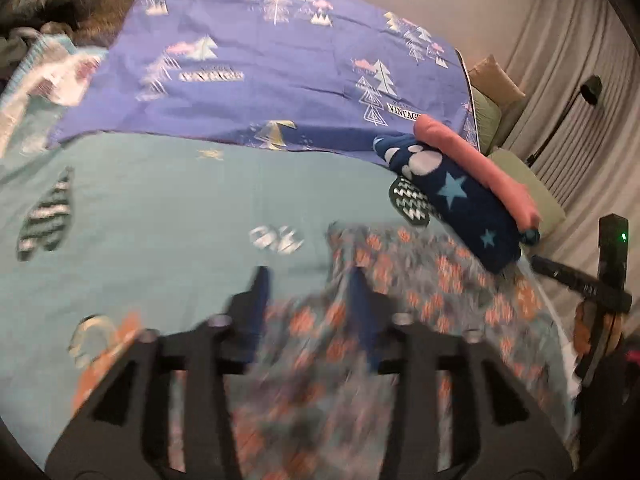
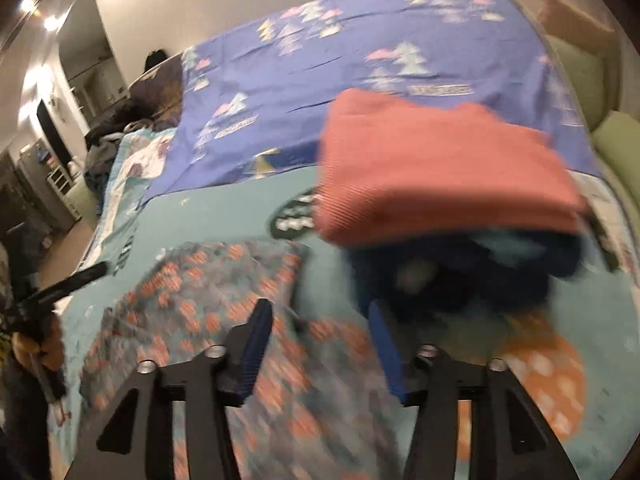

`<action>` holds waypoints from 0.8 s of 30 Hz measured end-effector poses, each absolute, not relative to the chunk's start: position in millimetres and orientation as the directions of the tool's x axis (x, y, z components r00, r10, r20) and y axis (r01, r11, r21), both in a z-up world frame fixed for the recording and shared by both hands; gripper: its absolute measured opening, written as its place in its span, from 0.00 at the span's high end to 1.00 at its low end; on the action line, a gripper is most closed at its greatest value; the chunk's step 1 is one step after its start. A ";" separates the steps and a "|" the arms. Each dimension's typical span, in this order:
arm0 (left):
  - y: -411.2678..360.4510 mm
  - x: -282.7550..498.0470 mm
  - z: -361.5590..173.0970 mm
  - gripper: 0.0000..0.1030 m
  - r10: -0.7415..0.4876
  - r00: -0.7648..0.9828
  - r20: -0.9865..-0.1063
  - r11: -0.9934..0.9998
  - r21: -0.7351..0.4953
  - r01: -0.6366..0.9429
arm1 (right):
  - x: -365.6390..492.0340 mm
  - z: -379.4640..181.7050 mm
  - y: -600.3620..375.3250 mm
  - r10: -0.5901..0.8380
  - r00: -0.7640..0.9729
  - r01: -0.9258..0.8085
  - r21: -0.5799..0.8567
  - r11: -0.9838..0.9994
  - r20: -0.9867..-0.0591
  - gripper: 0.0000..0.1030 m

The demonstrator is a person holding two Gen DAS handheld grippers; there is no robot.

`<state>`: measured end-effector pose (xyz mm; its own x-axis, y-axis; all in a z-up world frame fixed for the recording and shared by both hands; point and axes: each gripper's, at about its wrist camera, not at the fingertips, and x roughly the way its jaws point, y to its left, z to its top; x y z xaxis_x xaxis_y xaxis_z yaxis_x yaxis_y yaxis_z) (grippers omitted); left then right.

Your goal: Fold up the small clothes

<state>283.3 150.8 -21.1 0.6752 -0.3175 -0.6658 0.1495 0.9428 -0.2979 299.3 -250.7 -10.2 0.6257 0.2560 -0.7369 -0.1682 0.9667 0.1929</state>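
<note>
Here the patterned garment (image 1: 384, 304) lies flat on the bed (image 1: 160, 200), beside the folded stack (image 2: 448, 200). It looks light and limp; pinch an edge or corner. Your left gripper (image 1: 308, 292) and right gripper (image 2: 320, 320) both hang wide, empty.

Motion blur smears the patterned garment (image 1: 360, 320) under my left gripper (image 1: 310, 280); can't tell its folds or shape. Its near end is cut off by the bottom edge. In the right wrist view the navy piece (image 2: 460, 276) is blurred and mostly hidden under the pink folded piece (image 2: 440, 172). My right gripper (image 2: 320, 312) fingers blur too; contact with cloth unclear.
</note>
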 end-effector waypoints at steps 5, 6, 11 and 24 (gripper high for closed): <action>210.4 264.9 -48.7 0.44 -0.212 0.658 -0.723 0.944 -0.325 -0.053 | 293.6 -50.0 -315.0 0.297 0.514 -0.002 0.345 0.939 -0.805 0.45; 221.9 267.8 -56.2 0.44 -0.218 0.646 -0.732 0.928 -0.360 -0.095 | 294.0 -59.9 -325.9 0.350 0.492 0.026 0.415 0.910 -0.797 0.46; 241.1 286.7 -98.2 0.45 -0.307 0.592 -0.745 0.854 -0.490 -0.174 | 302.6 -85.8 -318.7 0.452 0.471 0.009 0.516 0.856 -0.758 0.46; 223.0 282.3 -83.2 0.98 -0.189 0.678 -0.710 0.903 -0.398 -0.165 | 291.0 -44.2 -320.3 0.230 0.593 0.084 0.343 0.936 -0.772 0.97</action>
